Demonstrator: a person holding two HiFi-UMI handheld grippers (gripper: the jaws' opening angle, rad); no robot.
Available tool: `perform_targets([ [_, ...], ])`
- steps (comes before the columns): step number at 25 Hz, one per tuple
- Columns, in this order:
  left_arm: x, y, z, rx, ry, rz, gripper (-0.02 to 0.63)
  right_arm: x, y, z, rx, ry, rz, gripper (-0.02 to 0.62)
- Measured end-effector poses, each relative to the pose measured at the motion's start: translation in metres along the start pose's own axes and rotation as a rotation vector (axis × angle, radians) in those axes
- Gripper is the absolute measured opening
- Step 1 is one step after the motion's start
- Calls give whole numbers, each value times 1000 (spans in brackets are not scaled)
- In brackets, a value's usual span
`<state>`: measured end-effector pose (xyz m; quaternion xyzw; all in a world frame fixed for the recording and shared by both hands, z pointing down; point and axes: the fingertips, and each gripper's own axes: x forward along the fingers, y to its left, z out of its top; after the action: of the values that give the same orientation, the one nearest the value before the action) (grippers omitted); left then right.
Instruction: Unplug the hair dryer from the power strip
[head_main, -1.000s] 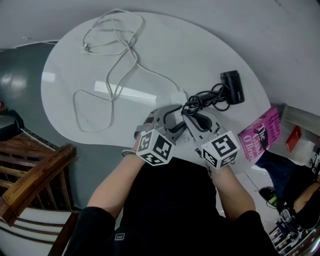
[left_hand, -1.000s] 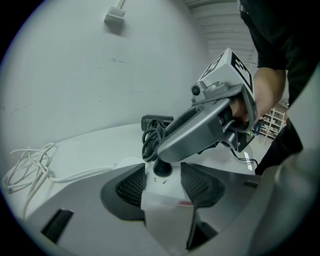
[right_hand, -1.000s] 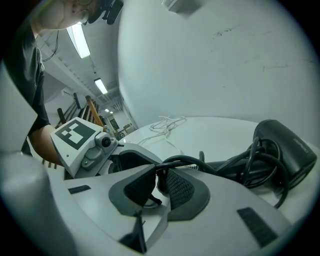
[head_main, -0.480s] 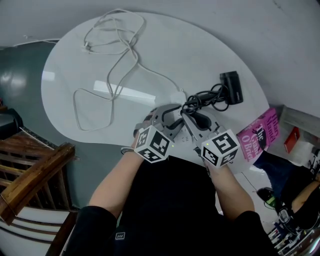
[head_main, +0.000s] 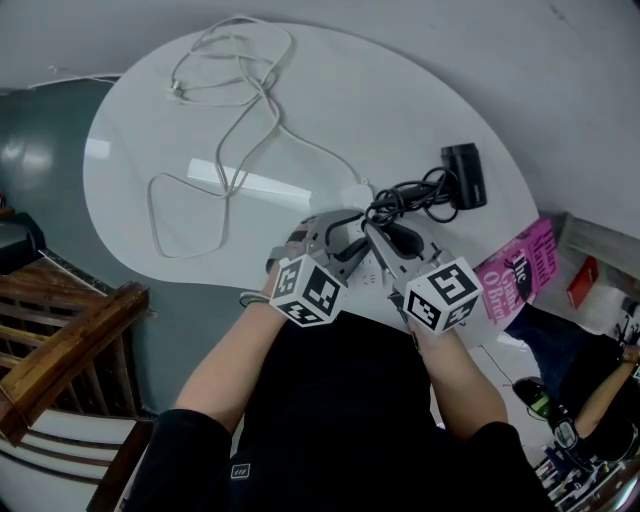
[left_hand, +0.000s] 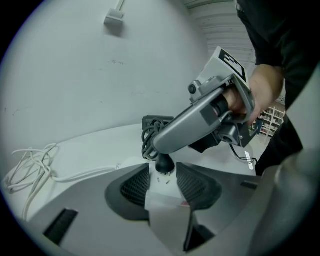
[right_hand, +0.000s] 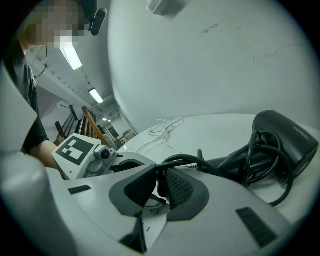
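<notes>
The white power strip (left_hand: 160, 195) lies near the table's front edge, its far end (head_main: 358, 192) showing past the grippers. My left gripper (left_hand: 162, 177) straddles it. Its jaws have just been closing, and both pads now touch the strip's sides. A black plug (left_hand: 165, 162) stands in the strip. My right gripper (right_hand: 160, 187) is shut on that plug (right_hand: 161, 182), coming in from the right (head_main: 385, 242). The black cord (head_main: 410, 198) runs in a tangle to the black hair dryer (head_main: 465, 172), which lies on the table behind.
A long white cable (head_main: 225, 130) loops over the white oval table (head_main: 130, 190) at the far left. A pink book (head_main: 520, 268) hangs over the table's right edge. A wooden railing (head_main: 60, 350) stands below left, and a grey wall rises behind the table.
Both hands stay at the power strip. The right gripper's marker cube has rolled slightly.
</notes>
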<state>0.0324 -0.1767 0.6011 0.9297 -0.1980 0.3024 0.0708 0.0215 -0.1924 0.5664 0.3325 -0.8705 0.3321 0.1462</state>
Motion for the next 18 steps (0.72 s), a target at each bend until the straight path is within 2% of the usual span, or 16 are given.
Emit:
perform_targets([
  [5,1,1,1,5,-14,-2,173,-14,5,26,42,-103,51,65],
  [11,2,1,0,-6,-10,13,172,-24,7,32,66,-106,63,66],
  [18,0,1,-2,-23,-17,33,170,-50,8,19,119,-92,49,67],
])
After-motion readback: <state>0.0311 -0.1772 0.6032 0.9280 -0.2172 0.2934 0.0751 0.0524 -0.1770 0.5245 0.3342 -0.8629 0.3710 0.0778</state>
